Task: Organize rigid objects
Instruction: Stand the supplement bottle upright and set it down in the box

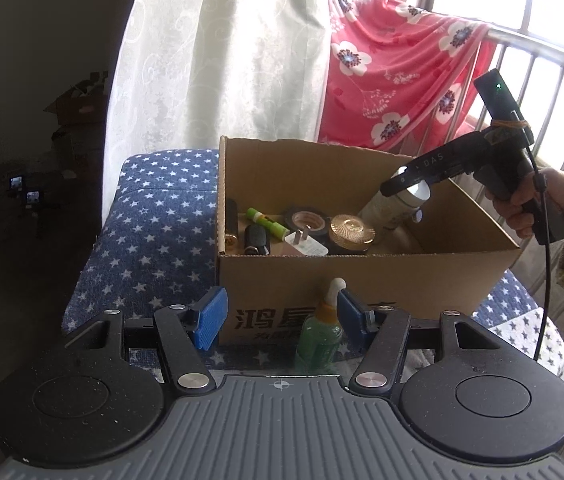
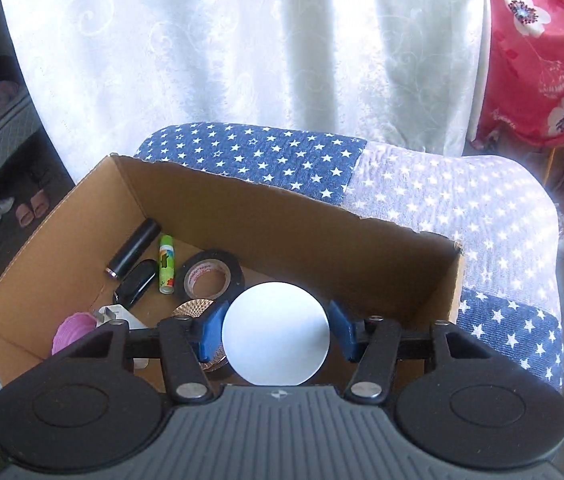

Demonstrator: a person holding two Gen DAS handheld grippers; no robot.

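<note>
Right gripper [image 2: 275, 334] clamps a white cylindrical bottle [image 2: 275, 334], both blue pads against its sides; from the left wrist view the bottle [image 1: 392, 204] hangs tilted inside the cardboard box [image 1: 362, 280], over its right half, apparently not yet set down. Left gripper [image 1: 277, 320] stands about half open and holds nothing; a green bottle with a white tip [image 1: 320, 332] stands between its pads just in front of the box, nearer the right pad, contact unclear. Already in the box: black tape roll [image 2: 209, 276], green tube [image 2: 165, 264], black cylinder [image 2: 133, 254], gold lid [image 1: 352, 232], white plug [image 1: 308, 244], a pink item [image 2: 71, 330]. Judged mostly done: white bottle needs releasing, green bottle still outside on the star-print cloth [image 2: 261, 152].
</note>
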